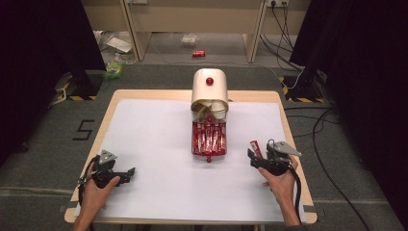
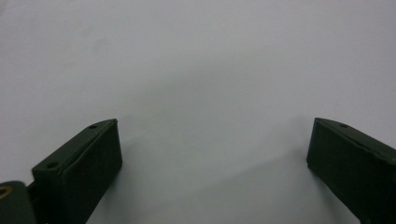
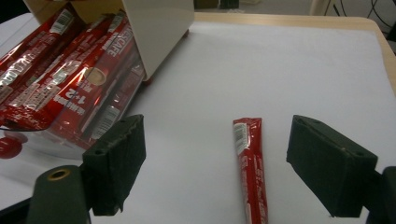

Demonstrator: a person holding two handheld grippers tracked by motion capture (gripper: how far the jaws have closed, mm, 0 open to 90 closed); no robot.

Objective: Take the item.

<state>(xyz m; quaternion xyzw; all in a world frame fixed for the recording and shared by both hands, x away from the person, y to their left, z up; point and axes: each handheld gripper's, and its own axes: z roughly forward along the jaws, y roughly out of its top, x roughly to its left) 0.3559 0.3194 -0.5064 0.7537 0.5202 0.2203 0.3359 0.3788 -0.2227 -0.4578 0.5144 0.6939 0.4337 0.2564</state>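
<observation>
Right tongs (image 3: 215, 163) agape astride red sachet (image 3: 252, 163).

High view: fixed above the person's side, facing forward and down, far enough to take in the whole desk (image 1: 144, 144), the dispenser (image 1: 210, 89) and floor beyond. Left gripper view: rides low and close over the white sheet (image 2: 196, 70), looking along its own wide-set jaws. Right gripper view: equally low, facing across the desk toward the dispenser (image 3: 159, 32), with a sachet (image 3: 250, 163) between its jaws. The high and right gripper views share the dispenser, sachet (image 1: 255, 147) and far desk edge.
</observation>
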